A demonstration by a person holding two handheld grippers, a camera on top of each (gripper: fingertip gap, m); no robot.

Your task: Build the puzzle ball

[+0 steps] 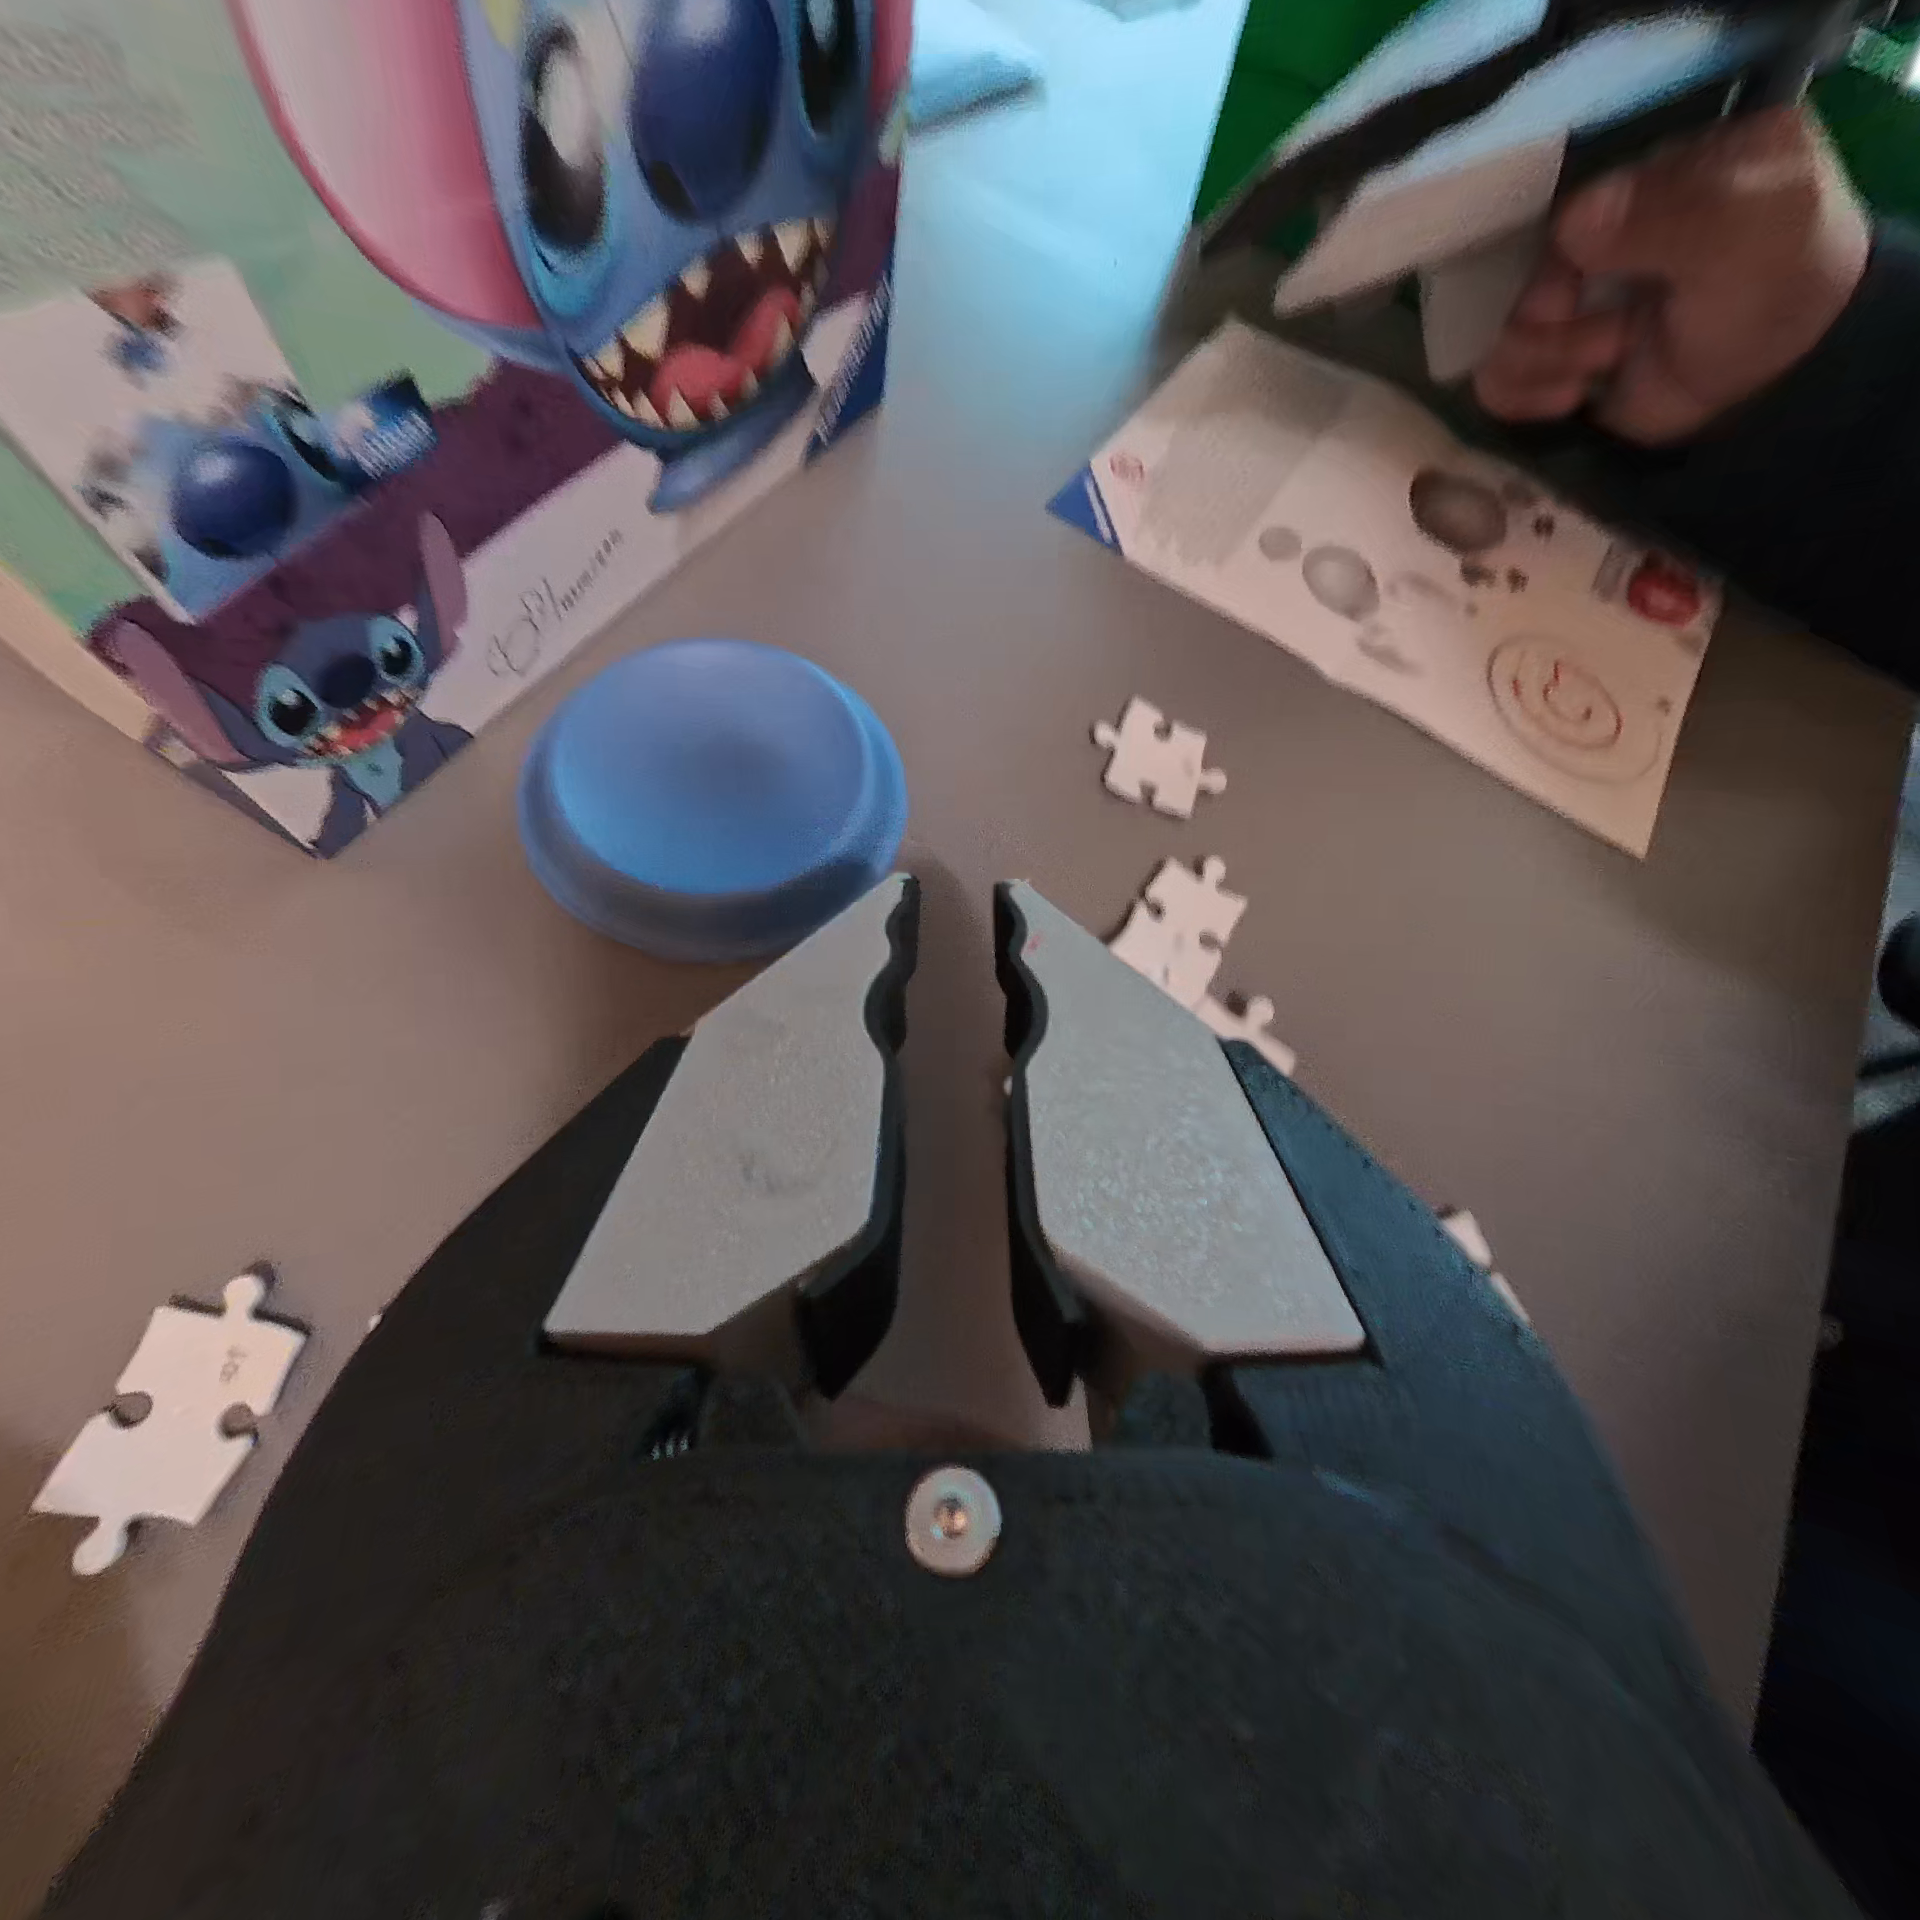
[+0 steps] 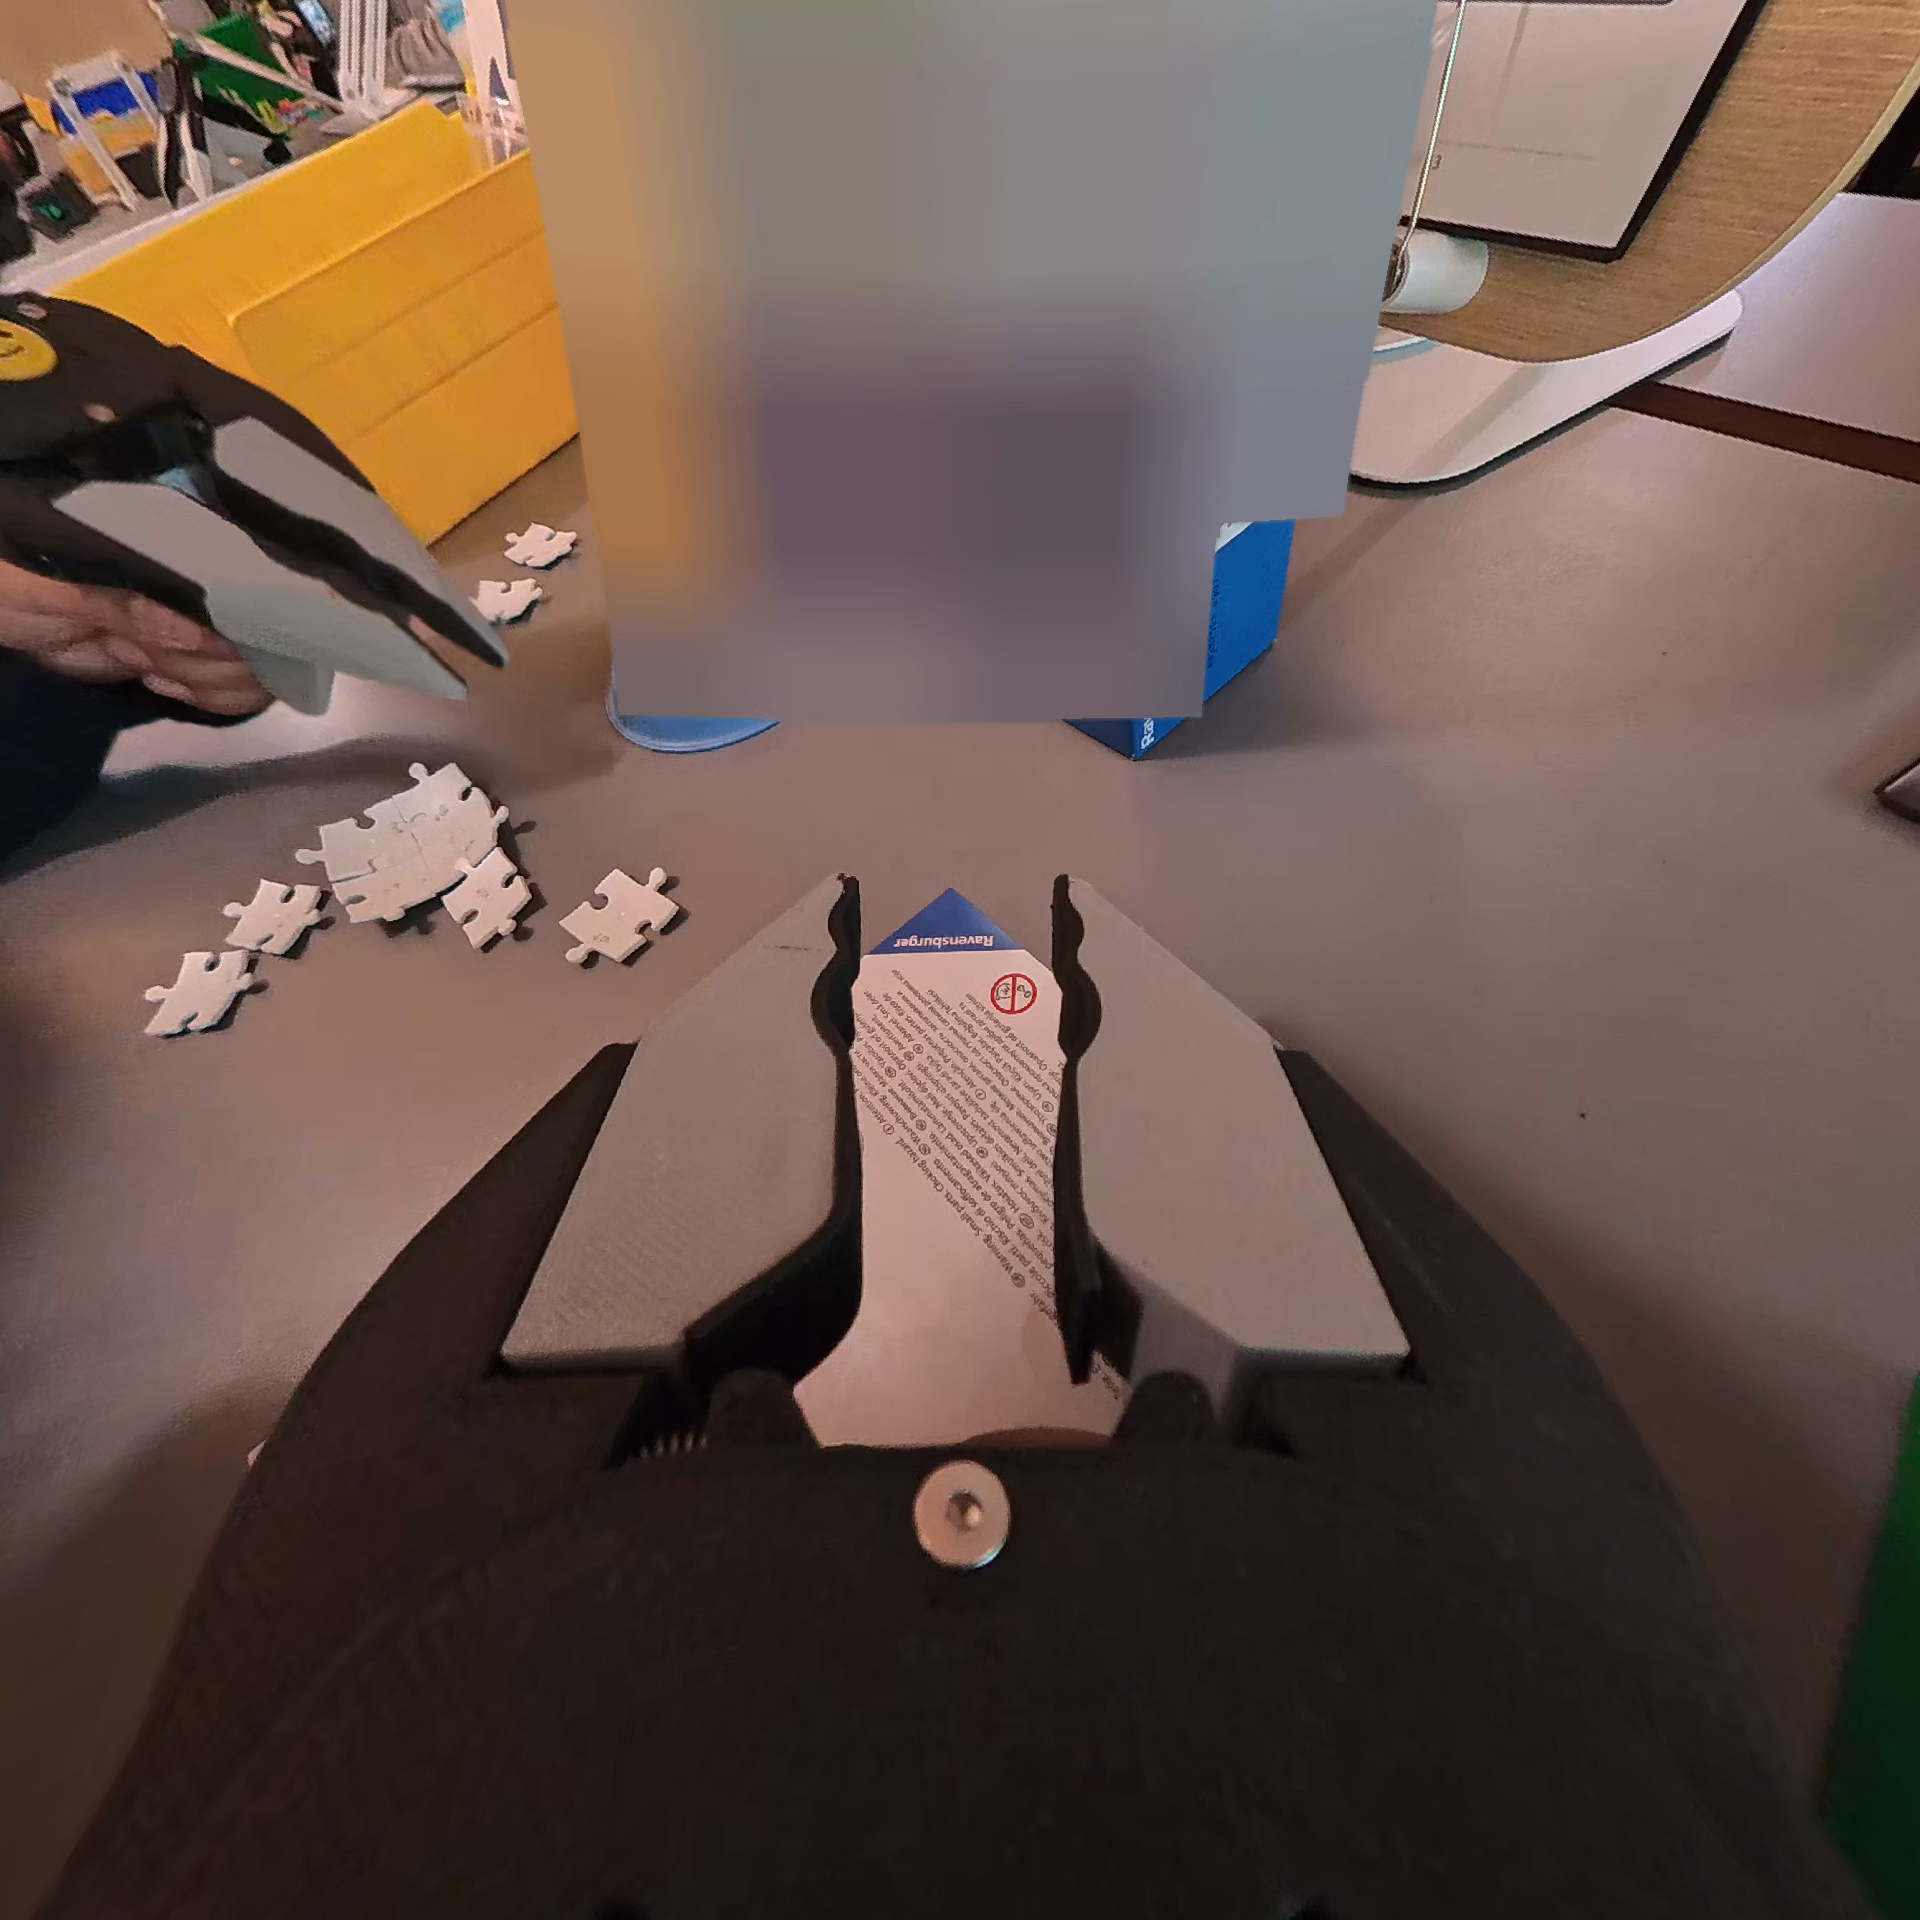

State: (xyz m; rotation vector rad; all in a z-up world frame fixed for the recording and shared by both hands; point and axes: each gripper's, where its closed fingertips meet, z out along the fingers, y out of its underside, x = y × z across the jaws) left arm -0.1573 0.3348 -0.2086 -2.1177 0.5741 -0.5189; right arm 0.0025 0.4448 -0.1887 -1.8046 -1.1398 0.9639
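Note:
My left gripper [image 1: 956,888] hovers low over the grey table, jaws a narrow gap apart and empty, just right of a blue dish-shaped stand [image 1: 712,800]. White puzzle pieces lie face down: one [image 1: 1158,758] beyond the fingertips, one [image 1: 1184,925] beside the right finger, one [image 1: 171,1403] near left. In the right wrist view a joined curved patch of pieces [image 2: 410,842] lies left with loose pieces [image 2: 618,914] around it. My right gripper [image 2: 954,883] is open and empty over the printed instruction sheet [image 2: 956,1122]. The left gripper [image 2: 480,670] shows at the left there.
The picture-printed puzzle box [image 1: 416,312] stands behind the stand. The instruction sheet [image 1: 1403,582] lies at the right, with the right gripper [image 1: 1247,270] and a hand above it. A yellow block [image 2: 364,312] sits at far left. The table edge [image 1: 1870,935] runs along the right. There is about 20 cm between the tips of the two grippers. My right tips are about 40 cm from the yellow block [image 2: 364,312], my left tips only 20 cm.

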